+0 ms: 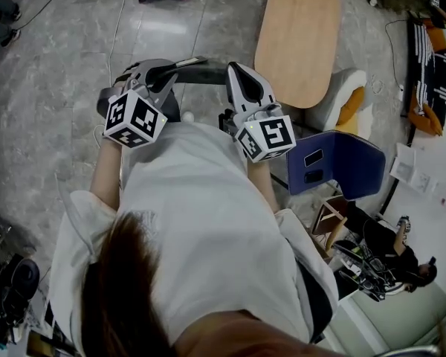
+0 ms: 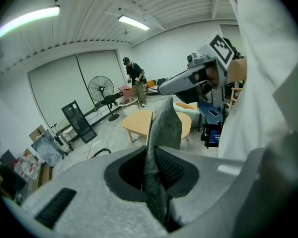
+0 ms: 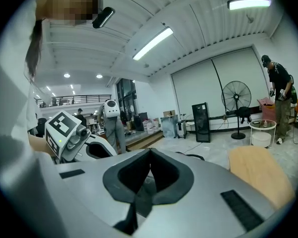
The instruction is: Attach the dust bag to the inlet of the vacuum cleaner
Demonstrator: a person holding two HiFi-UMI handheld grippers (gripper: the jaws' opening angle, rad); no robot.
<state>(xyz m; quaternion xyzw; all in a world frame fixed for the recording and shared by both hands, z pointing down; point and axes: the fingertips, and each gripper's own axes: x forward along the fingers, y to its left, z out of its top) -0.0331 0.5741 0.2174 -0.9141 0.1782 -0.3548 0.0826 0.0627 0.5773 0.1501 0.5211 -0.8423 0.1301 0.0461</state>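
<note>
Grey dust bag (image 2: 165,128) in left gripper (image 2: 155,178), pinch hidden from head view

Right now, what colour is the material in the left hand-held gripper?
Grey material; left gripper view shows it best.

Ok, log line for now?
left claw: shut on dust bag | right claw: shut, empty | dust bag: unattached, held above floor

Grey dust bag (image 2: 166,125) stands upright, clamped in left tool (image 2: 152,150).
</note>
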